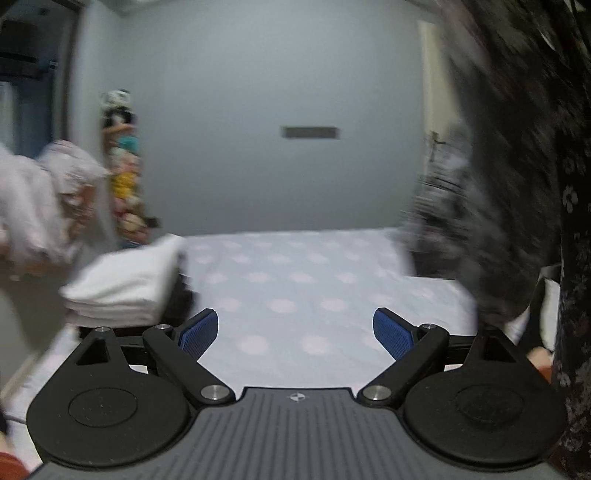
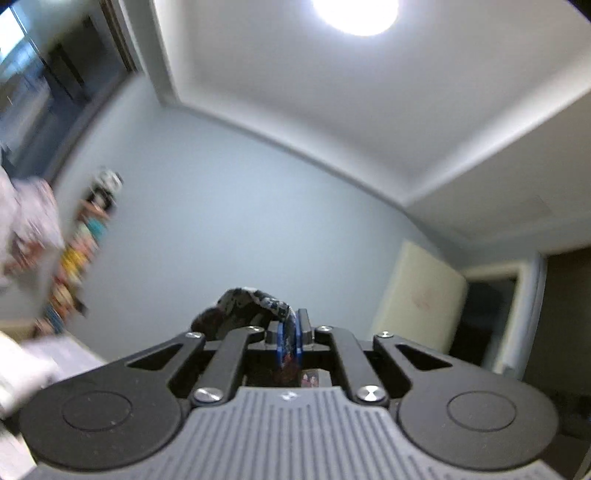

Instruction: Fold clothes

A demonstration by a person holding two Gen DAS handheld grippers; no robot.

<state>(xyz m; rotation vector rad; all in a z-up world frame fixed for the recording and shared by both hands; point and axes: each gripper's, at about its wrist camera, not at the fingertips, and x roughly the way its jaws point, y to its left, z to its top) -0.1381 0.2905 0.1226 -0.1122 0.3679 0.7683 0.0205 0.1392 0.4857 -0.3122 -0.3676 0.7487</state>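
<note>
A dark patterned garment (image 2: 255,302) is pinched between the shut blue fingers (image 2: 282,341) of the right gripper (image 2: 291,345), which is tilted up toward the ceiling and its lamp (image 2: 356,14). It is judged that the cloth is held high so that it can hang free and be shaken out before it is laid down. In the left wrist view the same garment (image 1: 517,166) fills the right side of the frame, blurred, hanging above the bed (image 1: 295,280).

The left gripper (image 1: 295,334) is held low over the bed, its fingers (image 1: 391,334) spread wide with nothing between them; it is probably kept ready to catch a hanging edge or corner.

A stack (image 1: 125,288) of folded white cloth lies at the left of the bed, likely set aside so that the middle stays free for folding. A pale heap (image 1: 48,192) is seen at the left edge, too blurred to be identified. Toys (image 1: 123,162) hang on the wall behind it.
</note>
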